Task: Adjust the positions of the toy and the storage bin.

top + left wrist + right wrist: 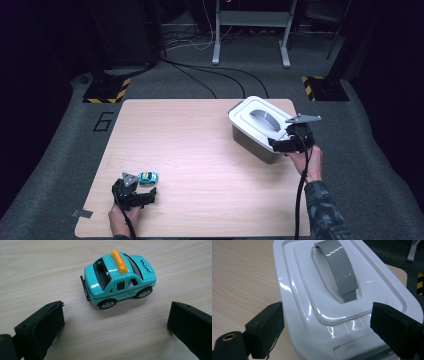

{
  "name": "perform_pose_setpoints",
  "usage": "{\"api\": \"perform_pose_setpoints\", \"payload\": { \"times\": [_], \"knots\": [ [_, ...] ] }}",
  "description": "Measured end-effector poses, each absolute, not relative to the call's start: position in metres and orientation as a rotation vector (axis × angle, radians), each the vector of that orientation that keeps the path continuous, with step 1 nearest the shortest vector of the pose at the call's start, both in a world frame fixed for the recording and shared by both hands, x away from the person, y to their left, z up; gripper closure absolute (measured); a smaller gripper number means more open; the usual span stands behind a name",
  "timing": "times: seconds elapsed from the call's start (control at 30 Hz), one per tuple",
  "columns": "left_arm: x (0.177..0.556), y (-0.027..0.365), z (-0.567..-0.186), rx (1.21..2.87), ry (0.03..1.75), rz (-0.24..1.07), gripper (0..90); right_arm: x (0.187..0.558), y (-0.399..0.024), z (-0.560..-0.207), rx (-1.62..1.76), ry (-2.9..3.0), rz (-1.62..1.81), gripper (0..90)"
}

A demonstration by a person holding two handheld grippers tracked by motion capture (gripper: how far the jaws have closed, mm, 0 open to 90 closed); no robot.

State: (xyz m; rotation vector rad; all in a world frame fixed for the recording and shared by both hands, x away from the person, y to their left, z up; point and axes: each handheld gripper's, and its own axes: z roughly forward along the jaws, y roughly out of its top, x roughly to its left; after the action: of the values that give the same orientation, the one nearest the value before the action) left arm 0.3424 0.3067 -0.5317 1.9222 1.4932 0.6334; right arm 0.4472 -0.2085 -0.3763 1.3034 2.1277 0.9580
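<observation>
A teal toy taxi (117, 280) with an orange roof bar stands on the wooden table (200, 150); in the high view the taxi (147, 177) is near the front left. My left gripper (115, 315) is open just short of it, jaws wide apart and low over the wood, nothing between them; from above this gripper (145, 195) sits right behind the car. A white lidded box (252, 127) with a grey arched handle (339, 267) stands at the table's right side. My right gripper (327, 315) hovers open over the near end of the lid (297, 290), not touching it.
Grey carpet surrounds the table, with cables and two yellow-black striped bases (106, 91) behind it. A metal stand (250, 30) is at the back. A "6" (102, 121) is marked on the floor at left. Tape (81, 214) sticks out at the front left corner.
</observation>
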Motion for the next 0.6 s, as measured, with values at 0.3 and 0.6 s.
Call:
{"api": "perform_pose_setpoints", "payload": {
  "times": [0.3, 0.6],
  "knots": [
    [0.343, 0.307, -0.532, 1.923, 1.490, 0.634, 0.6, 0.475, -0.208, -0.387, 1.356, 2.079, 0.955, 21.5],
    [0.344, 0.306, -0.532, 1.916, 1.491, 0.625, 0.7, 0.492, -0.206, -0.390, 1.353, 2.075, 0.954, 42.0]
  ]
}}
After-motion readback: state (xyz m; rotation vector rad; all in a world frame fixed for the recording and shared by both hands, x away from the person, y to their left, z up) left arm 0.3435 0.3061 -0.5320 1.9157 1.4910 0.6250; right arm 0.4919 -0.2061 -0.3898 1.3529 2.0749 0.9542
